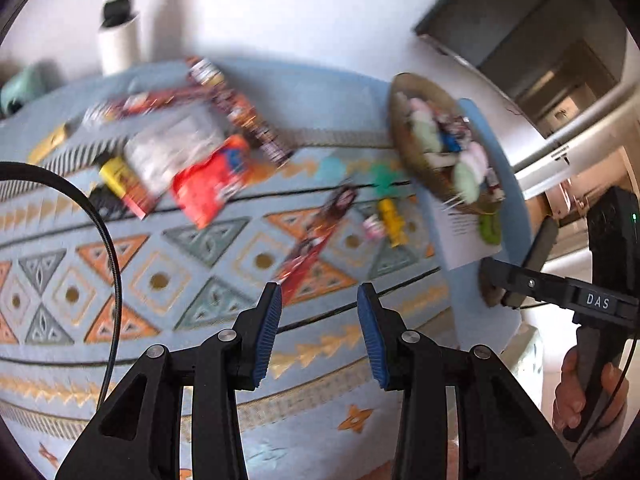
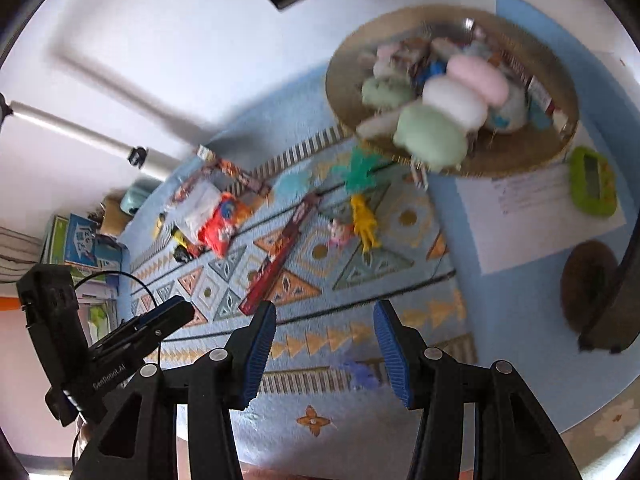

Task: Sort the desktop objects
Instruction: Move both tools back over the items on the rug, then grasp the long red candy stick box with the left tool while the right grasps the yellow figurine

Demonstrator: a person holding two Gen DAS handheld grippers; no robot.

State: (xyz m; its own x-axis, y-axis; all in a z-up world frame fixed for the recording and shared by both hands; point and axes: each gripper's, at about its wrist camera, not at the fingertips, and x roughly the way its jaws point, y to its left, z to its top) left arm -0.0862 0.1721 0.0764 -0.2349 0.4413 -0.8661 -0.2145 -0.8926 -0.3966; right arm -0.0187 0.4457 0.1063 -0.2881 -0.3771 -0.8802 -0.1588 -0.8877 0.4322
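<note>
Both views are smeared with motion blur, and that is the first risk: a reach made at this speed could land a finger beside a target rather than on it. The left gripper (image 1: 319,300) at the bottom centre of its view has its jaws well apart with nothing between them; the right gripper (image 2: 325,318) is likewise wide open and empty, low in its frame. The loose things to sort lie mid-frame on the mat (image 1: 168,280): a long red packet (image 1: 316,240) just above the left jaws, a yellow figure (image 1: 391,220) and a small pink toy (image 1: 374,226) right of it, a teal toy (image 2: 357,170) near the tray. The packet lies flat, so I judge the pads may slide over it or snag the woven cloth. The tray (image 2: 340,80), upper right in the right view, is heaped with soft pastel balls (image 2: 452,100), and another item dropped there could roll one off. A snack pile (image 1: 192,160) sits upper left, crowded enough that one grasp may drag a neighbour. A green device (image 2: 592,188) rests on a paper sheet (image 2: 532,224) at right. The mat is pale blue with orange and grey triangles; behind it are a white wall (image 1: 280,8) and a pipe (image 1: 118,16).
</note>
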